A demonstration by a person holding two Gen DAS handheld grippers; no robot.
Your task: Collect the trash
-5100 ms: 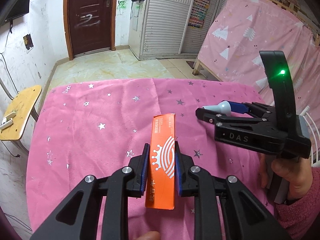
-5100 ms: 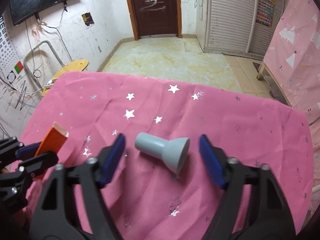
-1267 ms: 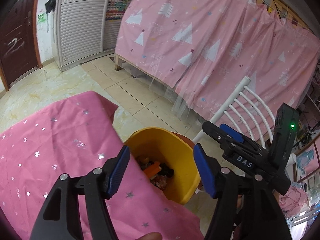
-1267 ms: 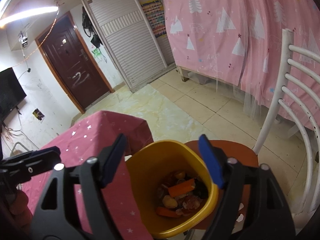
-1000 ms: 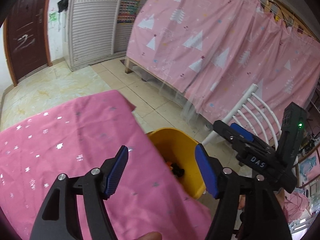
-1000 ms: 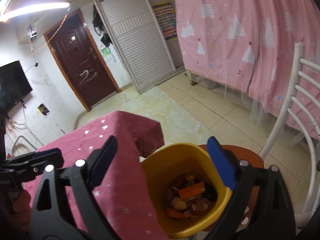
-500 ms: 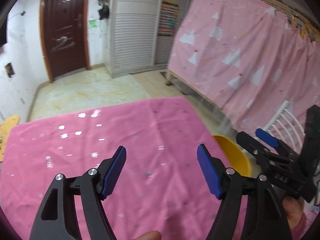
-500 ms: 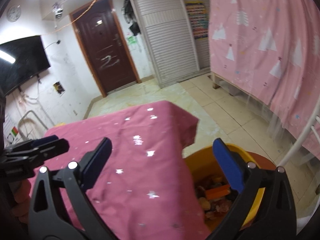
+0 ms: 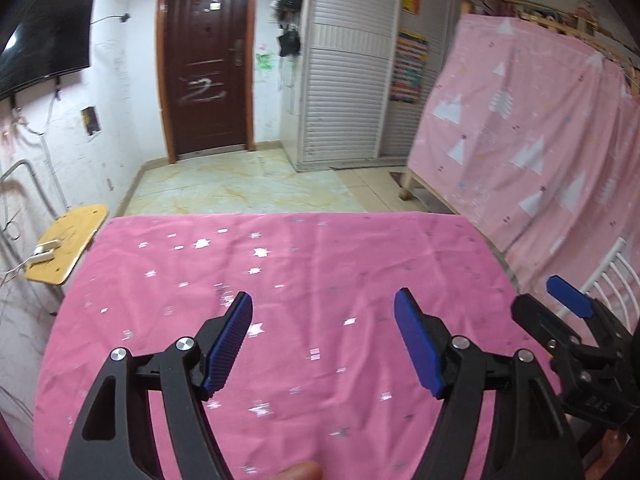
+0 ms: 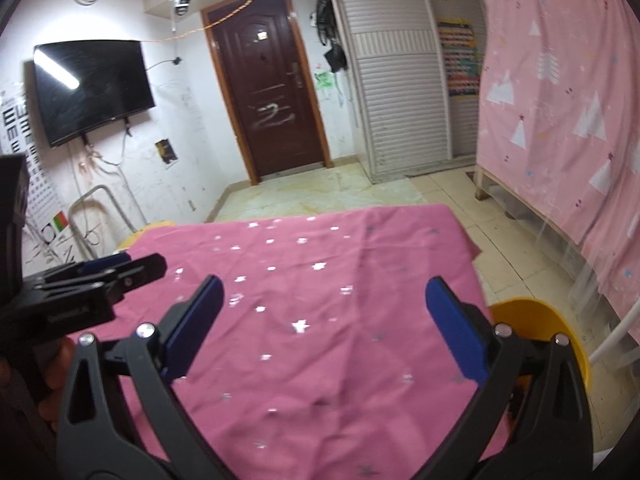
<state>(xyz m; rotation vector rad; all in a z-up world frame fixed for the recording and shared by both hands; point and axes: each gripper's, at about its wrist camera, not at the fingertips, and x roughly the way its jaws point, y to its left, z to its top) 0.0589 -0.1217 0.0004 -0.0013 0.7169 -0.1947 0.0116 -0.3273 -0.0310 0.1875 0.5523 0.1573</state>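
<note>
At the lower right of the right wrist view, the yellow bin (image 10: 560, 320) stands off the table's edge, its contents hidden here. Left gripper (image 9: 324, 340) and right gripper (image 10: 324, 324) both gape wide with nothing between the pads, over the pink starred cloth (image 9: 320, 264), which shows no trash. The step looks like searching; next calls for spotting any remaining litter.

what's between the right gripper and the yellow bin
Nothing visible. The right gripper hangs open and empty over the pink cloth; the bin sits just past the cloth's right edge, partly behind one finger.
</note>
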